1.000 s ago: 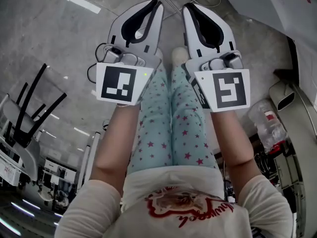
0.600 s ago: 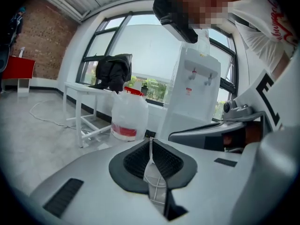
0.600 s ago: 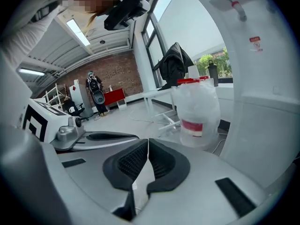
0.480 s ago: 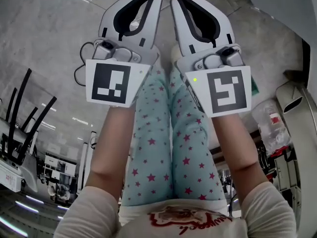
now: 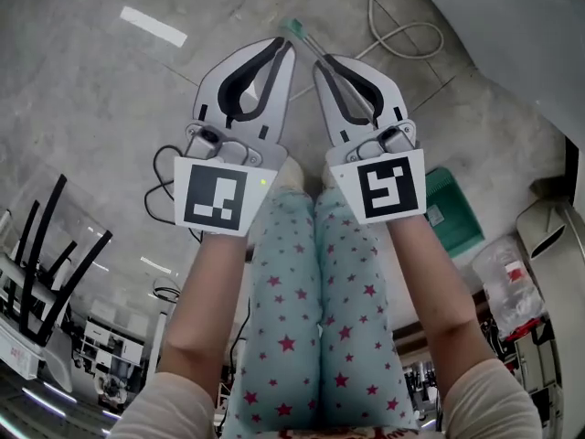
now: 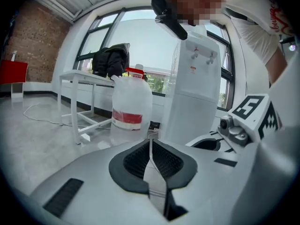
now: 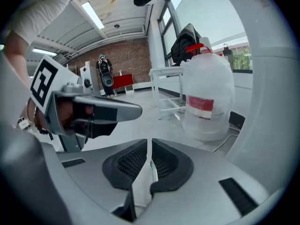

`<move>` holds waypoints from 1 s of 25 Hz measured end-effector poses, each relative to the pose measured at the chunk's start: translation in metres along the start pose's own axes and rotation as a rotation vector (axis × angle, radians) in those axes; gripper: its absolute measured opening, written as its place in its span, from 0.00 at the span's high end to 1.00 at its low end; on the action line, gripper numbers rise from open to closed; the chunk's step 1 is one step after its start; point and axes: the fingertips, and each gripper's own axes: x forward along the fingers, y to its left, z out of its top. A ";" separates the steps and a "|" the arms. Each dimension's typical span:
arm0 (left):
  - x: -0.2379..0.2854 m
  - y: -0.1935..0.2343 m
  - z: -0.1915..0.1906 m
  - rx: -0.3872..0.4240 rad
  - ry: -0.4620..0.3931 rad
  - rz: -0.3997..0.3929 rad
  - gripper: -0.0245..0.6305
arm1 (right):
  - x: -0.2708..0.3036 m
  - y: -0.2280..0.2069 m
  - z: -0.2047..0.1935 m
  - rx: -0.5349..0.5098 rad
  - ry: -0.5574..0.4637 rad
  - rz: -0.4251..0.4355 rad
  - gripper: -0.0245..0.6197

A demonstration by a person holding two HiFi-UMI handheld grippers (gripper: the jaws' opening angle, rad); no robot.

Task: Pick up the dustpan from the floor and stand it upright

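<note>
Jaws pressed together on both: the left gripper and the right gripper each show only a thin slit with nothing between. They are held side by side, tips close and tilted down toward the floor.

The dustpan lies flat on that floor. Its green pan shows just right of the right forearm. Its thin handle runs up and left under the right gripper and comes out past both tips; neither gripper holds it.

The person's legs stand between the arms. A white cable loops on the floor beyond the handle. A clear jug with a red label stands right of the pan, next to a white dispenser. Farther off, a white table carries a black bag.
</note>
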 end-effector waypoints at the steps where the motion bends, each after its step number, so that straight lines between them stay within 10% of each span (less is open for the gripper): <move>1: 0.003 0.002 -0.004 0.004 0.006 -0.002 0.91 | 0.007 0.000 -0.013 -0.005 0.029 0.018 0.92; 5: 0.008 0.010 -0.021 0.008 0.022 -0.002 0.91 | 0.037 0.005 -0.061 0.002 0.121 0.073 0.75; 25: -0.006 0.010 -0.072 -0.046 0.077 -0.004 0.91 | 0.072 -0.002 -0.156 -0.006 0.401 0.094 0.81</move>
